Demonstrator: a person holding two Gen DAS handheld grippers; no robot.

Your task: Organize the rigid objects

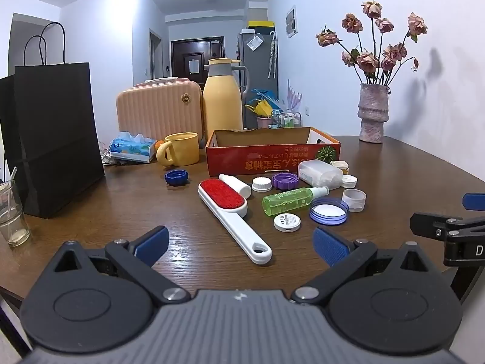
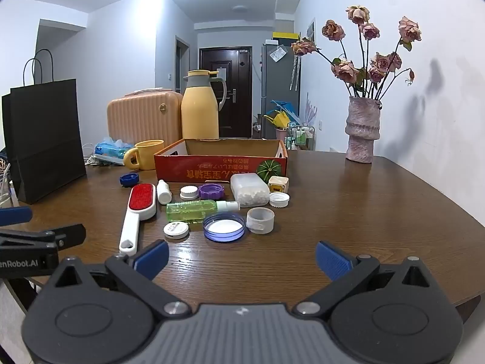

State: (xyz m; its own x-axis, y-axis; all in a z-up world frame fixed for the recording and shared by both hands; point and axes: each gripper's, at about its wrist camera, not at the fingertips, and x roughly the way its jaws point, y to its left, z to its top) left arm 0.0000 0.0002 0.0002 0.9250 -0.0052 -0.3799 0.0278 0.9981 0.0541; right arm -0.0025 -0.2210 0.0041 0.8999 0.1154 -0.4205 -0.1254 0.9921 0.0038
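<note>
An open red cardboard box point(image 1: 272, 159) point(image 2: 221, 166) stands mid-table with small items strewn in front of it. Among them are a white lint brush with a red pad point(image 1: 230, 212) point(image 2: 136, 215), a green spray bottle point(image 1: 291, 200) point(image 2: 197, 209), a blue-rimmed lid point(image 1: 329, 210) point(image 2: 224, 227), a purple cap point(image 1: 285, 180) point(image 2: 210, 191), a clear swab box point(image 1: 321, 174) point(image 2: 248, 189) and a dark blue cap point(image 1: 176, 177) point(image 2: 128, 179). My left gripper point(image 1: 241, 245) is open near the front edge, nothing between its blue pads. My right gripper point(image 2: 242, 256) is open too, empty, to the right of the left one.
A black paper bag point(image 1: 54, 139) point(image 2: 45, 139) stands at the left, a glass point(image 1: 12, 215) beside it. A yellow mug point(image 1: 182, 148), tissue pack point(image 1: 132, 148), pink case point(image 1: 159, 109) and yellow thermos point(image 1: 222, 97) sit behind. A vase of dried roses point(image 1: 372, 112) point(image 2: 362, 127) stands back right.
</note>
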